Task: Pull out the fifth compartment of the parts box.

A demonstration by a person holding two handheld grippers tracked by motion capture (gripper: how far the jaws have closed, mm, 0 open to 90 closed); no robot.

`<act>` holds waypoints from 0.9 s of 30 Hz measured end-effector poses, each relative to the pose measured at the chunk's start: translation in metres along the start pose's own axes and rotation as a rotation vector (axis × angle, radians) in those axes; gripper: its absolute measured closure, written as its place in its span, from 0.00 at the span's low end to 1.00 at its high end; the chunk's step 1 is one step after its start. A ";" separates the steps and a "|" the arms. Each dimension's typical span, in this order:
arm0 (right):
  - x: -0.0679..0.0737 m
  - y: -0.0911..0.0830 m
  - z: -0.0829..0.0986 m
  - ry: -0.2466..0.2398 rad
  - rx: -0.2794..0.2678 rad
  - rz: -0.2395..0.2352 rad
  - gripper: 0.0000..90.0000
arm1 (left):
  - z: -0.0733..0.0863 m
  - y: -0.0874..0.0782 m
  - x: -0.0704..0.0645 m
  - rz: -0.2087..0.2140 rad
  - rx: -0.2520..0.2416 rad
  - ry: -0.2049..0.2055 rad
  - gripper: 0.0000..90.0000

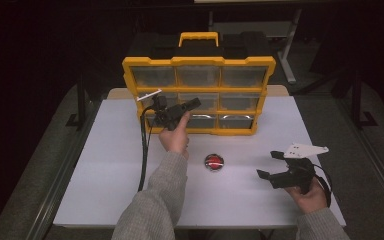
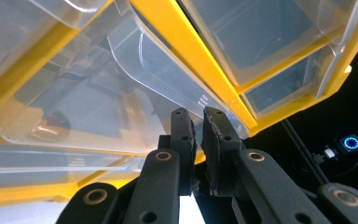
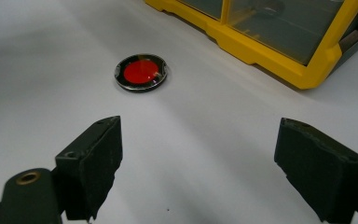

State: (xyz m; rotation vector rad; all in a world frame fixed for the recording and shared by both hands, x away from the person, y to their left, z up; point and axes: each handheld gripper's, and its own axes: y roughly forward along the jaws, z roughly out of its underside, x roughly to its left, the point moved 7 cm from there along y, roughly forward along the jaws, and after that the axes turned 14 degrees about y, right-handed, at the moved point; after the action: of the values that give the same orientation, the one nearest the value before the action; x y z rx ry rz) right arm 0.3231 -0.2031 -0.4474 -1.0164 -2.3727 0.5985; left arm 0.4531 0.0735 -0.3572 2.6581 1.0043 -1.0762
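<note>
We see the left gripper (image 2: 198,128) nearly closed at a clear drawer (image 2: 168,88) of the yellow organizer (image 1: 198,95), grip unclear | right gripper (image 3: 198,163) wide apart | red disc (image 1: 213,162) before the organizer.

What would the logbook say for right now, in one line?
left gripper: shut at organizer drawer front | right gripper: open above table | red disc: lying on table, untouched

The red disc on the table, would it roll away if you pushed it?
Probably not: the red disc lies flat on the table, so it should slide. Its low rim looks hard to pinch, and the shiny top may be slippery.
</note>
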 end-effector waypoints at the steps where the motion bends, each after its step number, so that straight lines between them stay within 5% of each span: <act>1: 0.000 0.001 0.000 0.003 0.003 0.001 0.16 | 0.001 -0.001 0.000 0.003 0.000 0.000 0.92; 27: 0.005 0.014 0.000 -0.024 0.043 -0.003 0.16 | 0.017 -0.027 -0.018 0.056 0.029 0.025 0.91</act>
State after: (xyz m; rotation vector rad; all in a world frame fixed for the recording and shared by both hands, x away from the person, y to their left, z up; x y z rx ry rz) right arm 0.3279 -0.1903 -0.4542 -0.9924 -2.3710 0.6613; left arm 0.4172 0.0795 -0.3544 2.7116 0.9194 -1.0565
